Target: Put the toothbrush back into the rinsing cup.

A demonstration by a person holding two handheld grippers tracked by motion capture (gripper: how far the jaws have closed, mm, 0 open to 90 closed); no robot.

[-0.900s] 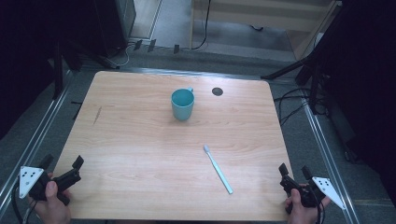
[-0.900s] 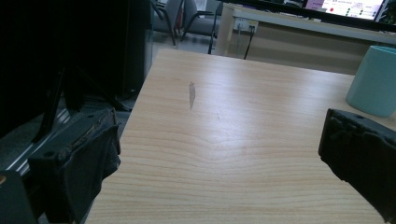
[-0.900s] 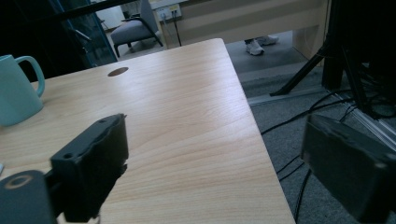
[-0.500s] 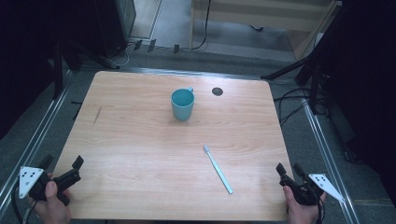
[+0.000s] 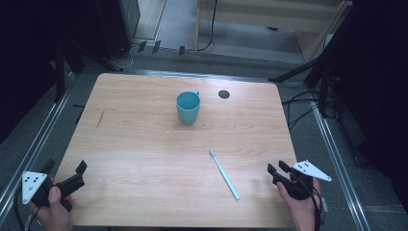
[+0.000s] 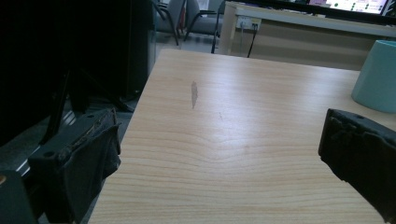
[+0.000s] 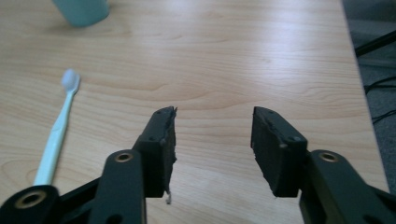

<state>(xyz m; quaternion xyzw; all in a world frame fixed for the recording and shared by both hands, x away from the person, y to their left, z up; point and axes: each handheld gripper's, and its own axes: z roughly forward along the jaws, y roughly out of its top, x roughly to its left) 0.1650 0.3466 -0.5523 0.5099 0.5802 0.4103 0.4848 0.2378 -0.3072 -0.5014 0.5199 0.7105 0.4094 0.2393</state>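
Plainly, with both the left gripper (image 5: 65, 179) and right gripper (image 5: 279, 172) gaping and empty at the desk's (image 5: 144, 144) near corners, the thin toothbrush (image 5: 224, 173) lying flat left of the right one could skid off the close front edge if nudged, though open wood surrounds the distant cup (image 5: 187, 107).
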